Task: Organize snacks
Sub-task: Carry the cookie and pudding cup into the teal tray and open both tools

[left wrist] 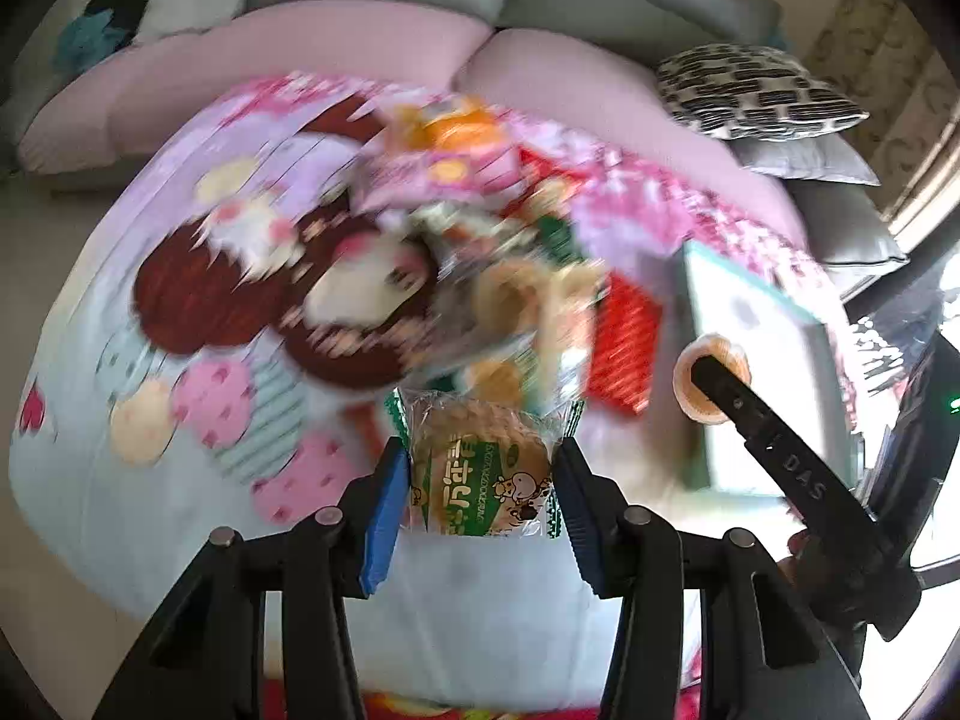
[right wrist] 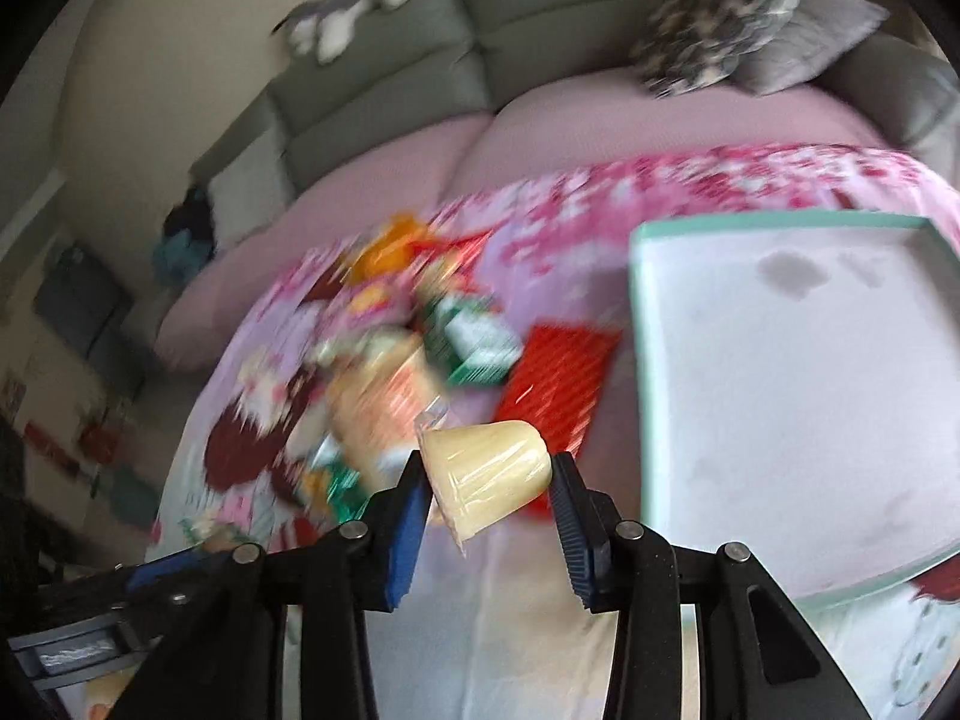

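Left tongs (left wrist: 480, 474) grip a wrapped biscuit (left wrist: 480, 468); right tongs (right wrist: 492, 480) grip a jelly cup (right wrist: 486, 471). Both are held just beside the box (right wrist: 780, 372), which appears empty. A snack pile (right wrist: 420, 348) remains on the bench left of the box. Sorting barely begun.

Grey sofa (right wrist: 384, 90) with pink seat cover (left wrist: 336, 54) along a cream wall (right wrist: 150, 60). Patterned cushion (left wrist: 756, 90) and grey cushions (left wrist: 810, 159) at its right end, plush toy (right wrist: 354, 6) on the backrest. Daylight from the right.
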The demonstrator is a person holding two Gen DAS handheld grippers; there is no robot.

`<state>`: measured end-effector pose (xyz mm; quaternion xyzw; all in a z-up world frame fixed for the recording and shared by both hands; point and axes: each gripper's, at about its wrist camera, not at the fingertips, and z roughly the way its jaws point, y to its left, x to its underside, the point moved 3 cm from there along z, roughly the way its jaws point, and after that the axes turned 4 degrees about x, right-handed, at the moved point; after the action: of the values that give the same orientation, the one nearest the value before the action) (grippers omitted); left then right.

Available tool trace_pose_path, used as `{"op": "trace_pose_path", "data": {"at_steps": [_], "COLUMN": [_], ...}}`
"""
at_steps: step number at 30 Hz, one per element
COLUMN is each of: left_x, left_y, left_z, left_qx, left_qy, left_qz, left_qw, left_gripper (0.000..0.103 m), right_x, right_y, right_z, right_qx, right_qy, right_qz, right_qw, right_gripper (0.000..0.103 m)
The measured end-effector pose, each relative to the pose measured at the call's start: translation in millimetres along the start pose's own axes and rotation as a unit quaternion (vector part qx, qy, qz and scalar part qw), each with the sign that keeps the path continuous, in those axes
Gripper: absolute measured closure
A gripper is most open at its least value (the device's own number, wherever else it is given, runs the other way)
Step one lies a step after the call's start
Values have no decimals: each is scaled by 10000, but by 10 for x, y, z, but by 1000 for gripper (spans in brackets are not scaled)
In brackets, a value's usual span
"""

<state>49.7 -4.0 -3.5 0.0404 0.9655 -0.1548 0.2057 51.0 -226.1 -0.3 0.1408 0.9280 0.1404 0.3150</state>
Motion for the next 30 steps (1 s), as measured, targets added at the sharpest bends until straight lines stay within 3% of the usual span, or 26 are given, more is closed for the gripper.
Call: {"op": "trace_pose_path", "data": {"at_steps": [5, 11, 19, 30], "left_x": [-253, -467, -662, -817], "left_y": [-467, -1011, -1627, -1961], "left_z": [93, 409, 910, 1486], "left_qx": [291, 528, 778, 780], "left_qy": [-142, 8, 212, 423], "left_qz": [407, 757, 1196, 1283], "left_qw": [9986, 9957, 9895, 9878], "left_gripper": [53, 53, 53, 53], "right_x": [-177, -362, -527, -651], "right_y": [-491, -975, -1378, -1773], "right_z": [-118, -199, -230, -70], "right_qx": [747, 1392, 1744, 2069], "right_qy": [-307, -468, -499, -389], "right_qz": [619, 1028, 1349, 1604], "right_qw": [9948, 9838, 9741, 9643], "right_gripper": [61, 61, 61, 61]}}
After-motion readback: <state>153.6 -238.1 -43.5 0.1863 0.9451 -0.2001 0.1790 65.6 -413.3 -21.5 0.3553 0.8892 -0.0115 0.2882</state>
